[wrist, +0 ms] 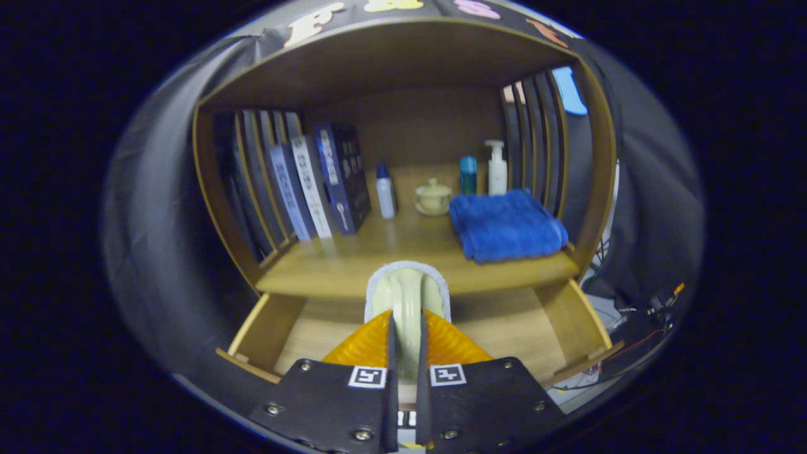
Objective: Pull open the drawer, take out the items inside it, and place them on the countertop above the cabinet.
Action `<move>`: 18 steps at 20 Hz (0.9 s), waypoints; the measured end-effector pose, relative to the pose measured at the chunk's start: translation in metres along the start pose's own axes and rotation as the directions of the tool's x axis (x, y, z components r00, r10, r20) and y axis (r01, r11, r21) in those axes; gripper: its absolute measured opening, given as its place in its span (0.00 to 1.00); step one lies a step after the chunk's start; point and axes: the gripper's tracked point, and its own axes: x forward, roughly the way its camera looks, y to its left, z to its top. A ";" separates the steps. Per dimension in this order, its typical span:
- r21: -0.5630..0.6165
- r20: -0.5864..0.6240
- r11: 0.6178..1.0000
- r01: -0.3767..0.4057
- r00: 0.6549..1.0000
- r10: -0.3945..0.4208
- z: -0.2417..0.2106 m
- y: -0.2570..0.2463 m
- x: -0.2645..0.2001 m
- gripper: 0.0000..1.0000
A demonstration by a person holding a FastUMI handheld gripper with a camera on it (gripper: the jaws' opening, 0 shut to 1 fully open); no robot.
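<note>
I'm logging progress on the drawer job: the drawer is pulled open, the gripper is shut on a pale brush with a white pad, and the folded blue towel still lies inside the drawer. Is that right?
Not quite. The gripper view shows the folded blue towel lying on the countertop above the open drawer, not inside it. The rest holds: the gripper is shut on the pale brush.

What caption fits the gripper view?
Gripper shut on a brush above the open drawer, below the countertop.
</note>
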 end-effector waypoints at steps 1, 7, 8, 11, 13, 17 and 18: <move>-0.020 0.064 1.000 -0.004 0.998 0.006 0.020 0.005 -0.002 0.11; -0.020 0.199 0.999 0.034 0.980 -0.029 0.081 0.010 0.018 0.11; -0.009 0.192 0.999 0.047 0.980 -0.045 0.082 0.008 0.030 0.11; -0.033 0.154 0.996 0.087 0.985 -0.081 0.074 -0.006 0.064 0.11; -0.028 0.110 0.994 0.103 0.989 -0.099 0.059 -0.011 0.084 0.11; 0.056 0.045 0.995 0.086 0.995 -0.088 0.036 -0.010 0.112 0.11; 0.077 0.031 0.994 0.077 0.996 -0.079 0.033 -0.007 0.117 0.11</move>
